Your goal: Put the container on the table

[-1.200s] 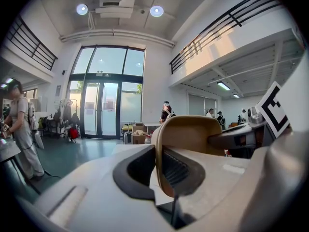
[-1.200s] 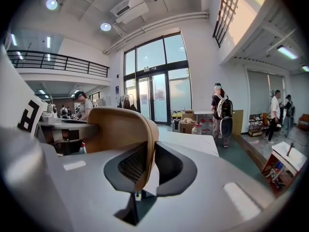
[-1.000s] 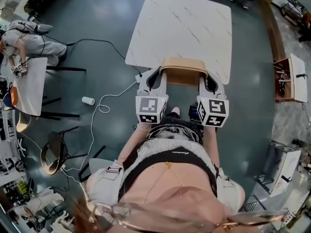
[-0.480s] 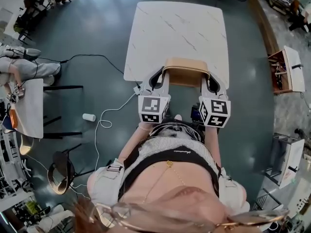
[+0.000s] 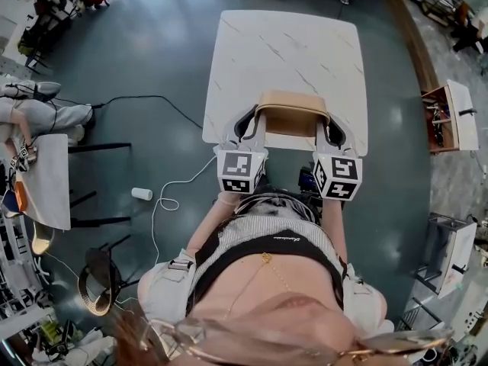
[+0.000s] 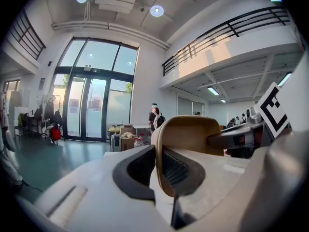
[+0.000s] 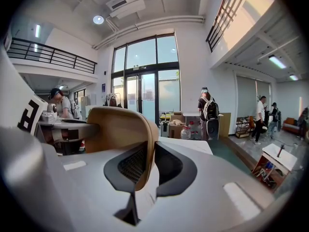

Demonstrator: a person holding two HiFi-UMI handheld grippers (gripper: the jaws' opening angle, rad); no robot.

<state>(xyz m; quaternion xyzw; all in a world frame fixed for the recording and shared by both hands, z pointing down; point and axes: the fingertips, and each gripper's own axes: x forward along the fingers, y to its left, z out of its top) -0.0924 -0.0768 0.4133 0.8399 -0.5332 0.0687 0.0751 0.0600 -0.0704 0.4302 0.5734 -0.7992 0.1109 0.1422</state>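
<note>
Container (image 5: 291, 113), tan, is pinched at opposite rims by the left tongs (image 5: 248, 123) and right tongs (image 5: 330, 128).

The container (image 5: 291, 117) has advanced over the table (image 5: 282, 52).

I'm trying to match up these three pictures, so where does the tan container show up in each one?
Head view: the container sits at centre, overlapping the near part of the white table.
Left gripper view: container centre right, its rim between the jaws.
Right gripper view: container centre left, its rim between the jaws.
Shared landmark: the white table, just beyond the container in every view.
</note>
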